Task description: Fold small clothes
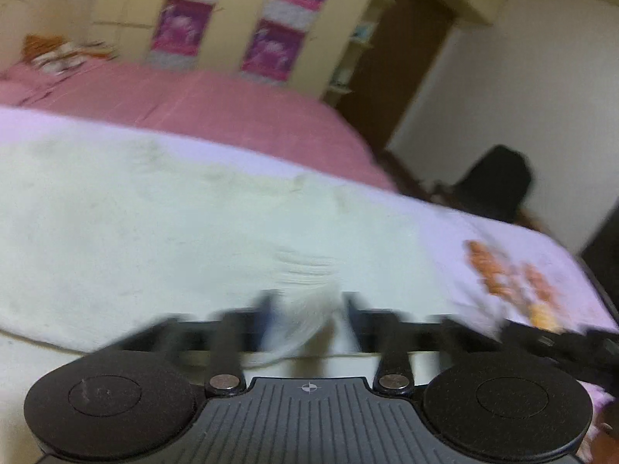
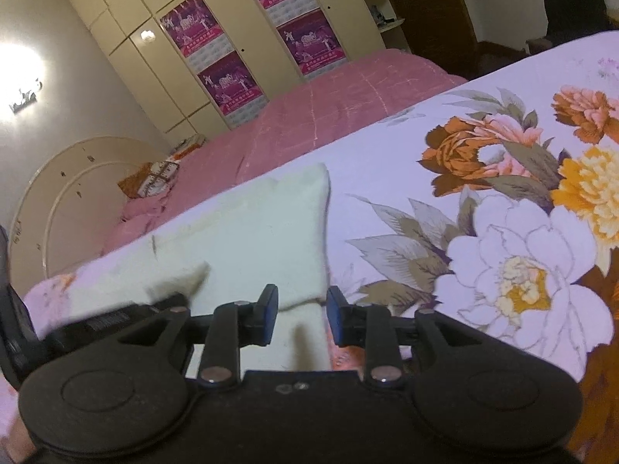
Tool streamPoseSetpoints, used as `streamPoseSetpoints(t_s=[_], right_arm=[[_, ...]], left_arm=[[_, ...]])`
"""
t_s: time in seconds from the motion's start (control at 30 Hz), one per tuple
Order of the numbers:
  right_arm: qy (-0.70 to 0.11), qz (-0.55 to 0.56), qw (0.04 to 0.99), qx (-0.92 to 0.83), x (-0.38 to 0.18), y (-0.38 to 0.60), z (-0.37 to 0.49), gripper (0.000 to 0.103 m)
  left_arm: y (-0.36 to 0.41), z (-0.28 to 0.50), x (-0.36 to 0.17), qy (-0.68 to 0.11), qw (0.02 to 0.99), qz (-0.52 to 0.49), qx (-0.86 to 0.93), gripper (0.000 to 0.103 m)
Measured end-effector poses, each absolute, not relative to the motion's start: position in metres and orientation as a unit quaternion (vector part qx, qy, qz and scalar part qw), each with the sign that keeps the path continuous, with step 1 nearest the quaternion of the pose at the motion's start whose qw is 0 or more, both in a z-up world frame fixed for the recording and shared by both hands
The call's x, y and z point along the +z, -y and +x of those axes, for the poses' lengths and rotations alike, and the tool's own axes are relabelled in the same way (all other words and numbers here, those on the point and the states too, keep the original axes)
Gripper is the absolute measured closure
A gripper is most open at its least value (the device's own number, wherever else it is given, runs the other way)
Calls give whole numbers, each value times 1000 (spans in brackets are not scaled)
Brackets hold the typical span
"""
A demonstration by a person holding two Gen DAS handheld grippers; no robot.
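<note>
**A:** Item one, nearest. What have I got at the left gripper (image 1: 307, 321)?

**B:** Blurred view. Its jaws stand apart with a bunched fold of the cloth (image 1: 154, 224) between them; I cannot tell whether the pads actually pinch it.

**A:** Item two, right gripper (image 2: 301, 319)?

**B:** Sharp view. Jaws spread, blue pads (image 2: 271, 315) either side of the cloth's (image 2: 267, 228) near edge, not closed on it. The left gripper's tip shows at that view's lower left, at a lifted corner.

**A:** Item three, the cloth itself?

**B:** Pale cream, small, lying on the floral sheet (image 2: 503, 232), directly ahead of both grippers. Its far right corner is square and flat; the near left corner is turned up.

**A:** Item four, beyond?

**B:** Pink bedspread (image 2: 348, 100) just behind the sheet, a patterned pillow (image 2: 154, 179) at its head, near a rounded headboard (image 2: 58, 208).

**A:** Item five, storage?

**B:** Cream wardrobe (image 2: 127, 54), doors shut, contents unseen, purple posters (image 2: 228, 81) on the doors. Open shelves (image 2: 383, 11) beside it hold small items, too small to name.
</note>
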State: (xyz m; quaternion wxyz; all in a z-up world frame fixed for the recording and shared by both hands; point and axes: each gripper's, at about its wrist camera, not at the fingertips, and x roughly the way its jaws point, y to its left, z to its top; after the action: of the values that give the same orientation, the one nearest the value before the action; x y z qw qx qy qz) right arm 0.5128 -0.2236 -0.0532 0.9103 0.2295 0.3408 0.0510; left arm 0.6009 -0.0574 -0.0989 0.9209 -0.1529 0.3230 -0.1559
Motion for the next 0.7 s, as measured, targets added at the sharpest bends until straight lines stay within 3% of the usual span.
streamPoseSetpoints(t_s=[0.17,0.37,0.57,0.63,0.67,0.7], right_arm=[[-339,259,900,84,-50,211,525,73],[-362,287,877,130,-65,175,557,72],[-397,253,870,144,-84,129,585,73],[-395,239,875,147,-81,119,589,80],[-396,231,875,153,-80,114,592,95],[-394,223,878,158,-77,109,593,97]], left_arm=[[15,551,-74,-286,944,-124,-106,44],[-86,509,-88,-314,940,-132,18,44],[-122,509,-100,-329,932,-146,47,44],[-120,513,-103,-328,932,-145,46,44],[-114,518,-106,-327,933,-145,46,44],[-112,520,-108,-325,933,-145,48,44]])
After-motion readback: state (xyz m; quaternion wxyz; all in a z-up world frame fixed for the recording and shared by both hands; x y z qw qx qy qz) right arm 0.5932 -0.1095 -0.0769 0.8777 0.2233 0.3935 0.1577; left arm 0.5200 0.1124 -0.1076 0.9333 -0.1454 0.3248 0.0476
